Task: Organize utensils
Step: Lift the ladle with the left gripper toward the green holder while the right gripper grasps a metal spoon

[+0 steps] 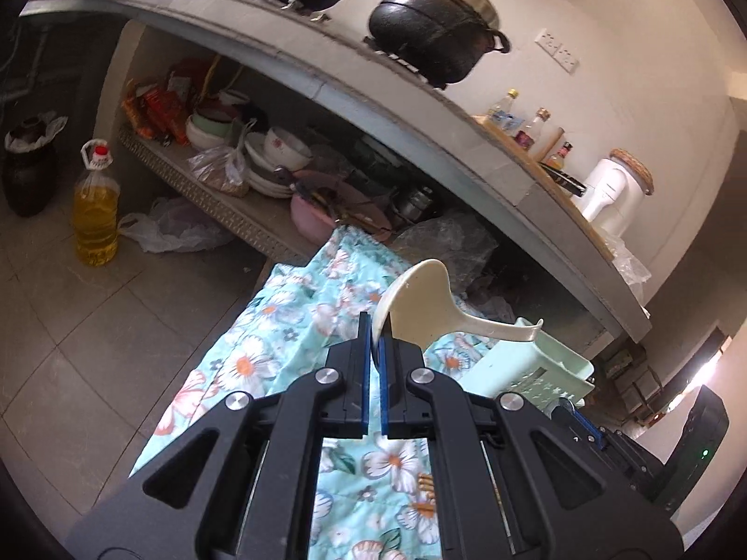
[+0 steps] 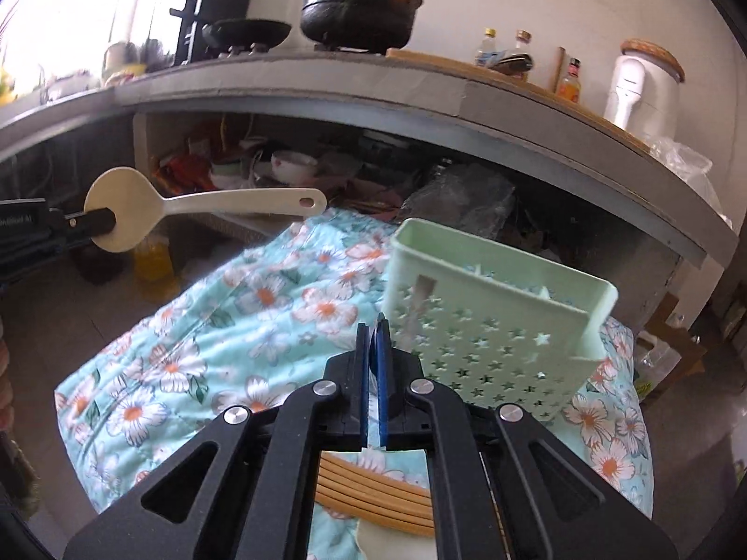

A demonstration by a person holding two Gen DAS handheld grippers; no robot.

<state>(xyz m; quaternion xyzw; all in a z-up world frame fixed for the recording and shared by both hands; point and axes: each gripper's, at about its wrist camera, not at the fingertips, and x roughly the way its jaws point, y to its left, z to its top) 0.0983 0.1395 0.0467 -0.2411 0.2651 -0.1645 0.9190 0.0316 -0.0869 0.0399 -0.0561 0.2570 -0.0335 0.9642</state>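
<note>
A: Left wrist view: what does the left gripper hold?

B: Its fingers are clamped on the bowl edge of a cream spoon. The handle runs right, ending over the green basket, above the floral cloth.

A: Behind it?

B: A black pot on the counter, an oil bottle on the floor.

A: Right wrist view?

B: The right gripper has its fingers together on nothing, just beside the basket, which stands tilted on the cloth. Chopsticks lie on the cloth under the gripper. The spoon hangs at far left, handle level, pinched by the left gripper, well apart from the basket.
</note>
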